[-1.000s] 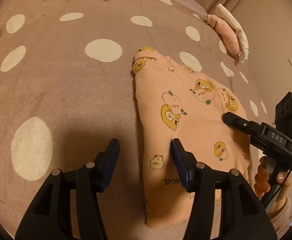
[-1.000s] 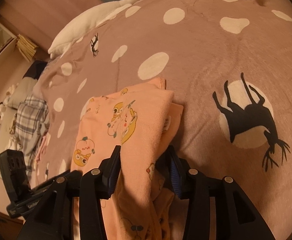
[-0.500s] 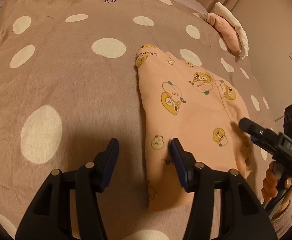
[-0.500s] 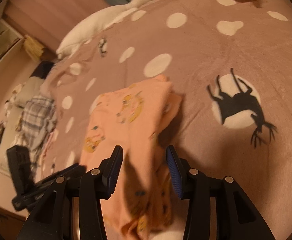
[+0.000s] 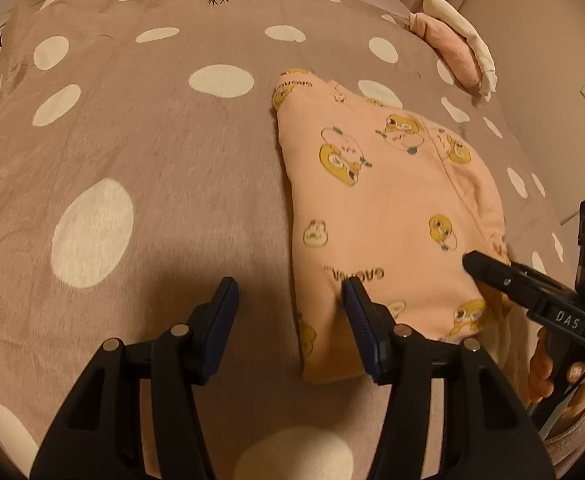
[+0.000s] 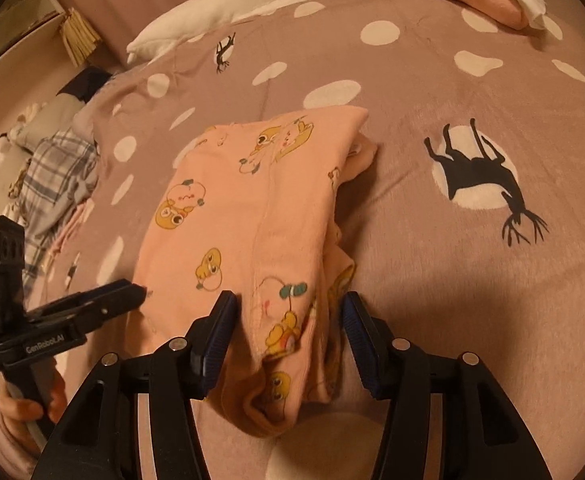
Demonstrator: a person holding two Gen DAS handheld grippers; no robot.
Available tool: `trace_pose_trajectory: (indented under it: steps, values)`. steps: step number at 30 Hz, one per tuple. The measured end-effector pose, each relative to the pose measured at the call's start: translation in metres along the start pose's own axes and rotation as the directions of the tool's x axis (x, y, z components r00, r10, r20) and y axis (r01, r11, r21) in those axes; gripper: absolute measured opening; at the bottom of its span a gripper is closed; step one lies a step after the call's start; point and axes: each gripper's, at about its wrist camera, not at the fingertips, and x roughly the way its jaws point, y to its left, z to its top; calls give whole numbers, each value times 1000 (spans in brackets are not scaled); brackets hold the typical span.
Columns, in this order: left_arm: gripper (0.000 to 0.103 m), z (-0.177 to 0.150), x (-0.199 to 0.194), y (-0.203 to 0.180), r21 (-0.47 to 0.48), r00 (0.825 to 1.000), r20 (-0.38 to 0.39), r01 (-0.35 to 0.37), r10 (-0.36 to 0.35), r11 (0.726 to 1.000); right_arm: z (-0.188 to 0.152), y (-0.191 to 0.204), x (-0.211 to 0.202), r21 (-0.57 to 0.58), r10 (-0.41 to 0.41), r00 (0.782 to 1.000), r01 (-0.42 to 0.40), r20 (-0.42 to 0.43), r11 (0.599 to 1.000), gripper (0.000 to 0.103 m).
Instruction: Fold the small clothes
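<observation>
Lying folded on the bed [image 5: 132, 152], the peach garment [image 6: 252, 208] runs lengthwise away from both tongs. The right tongs [image 6: 288, 332] gape wide astride its near end; the left tongs [image 5: 290, 312], equally wide, sit just off its left edge. Loose layers seemingly bunch along its right side. A goose plush [image 6: 252, 0] lies beyond.

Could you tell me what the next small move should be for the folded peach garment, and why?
Probably close the right tongs on the near hem of the peach garment, which bunches loosely between their open jaws, while its far half lies flat. The left tongs are open too, one finger at the garment's left edge, ready to take that side for another fold.
</observation>
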Motion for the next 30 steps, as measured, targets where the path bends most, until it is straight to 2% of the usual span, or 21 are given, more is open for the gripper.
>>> trace_pose_trajectory:
  steps: [16,19,21,25,27,29,30]
  values:
    - [56,-19,-5,-9,34,998,-5,-62,62,998,-17,4,-8,-12,-35,999,35,0,999,54]
    - [63,-24,-9,-10,34,996,-4,-86,86,996,-21,5,-12,-20,-43,999,43,2,999,54]
    - [73,-27,-13,-9,25,995,-4,-103,103,994,-24,8,-17,-27,-43,999,44,8,999,54]
    - [77,-31,-25,-7,-3,994,12,-107,107,994,-28,19,-29,-58,-36,999,38,31,998,54]
    - [83,-34,-32,-7,-14,994,27,-105,105,994,-31,25,-35,-74,-33,999,37,43,997,58]
    - [84,-36,-39,-8,-16,995,43,-95,95,995,-33,30,-41,-85,-34,998,39,60,996,68]
    - [85,-36,-43,-10,-14,995,49,-92,92,996,-33,33,-44,-92,-32,997,39,71,995,69]
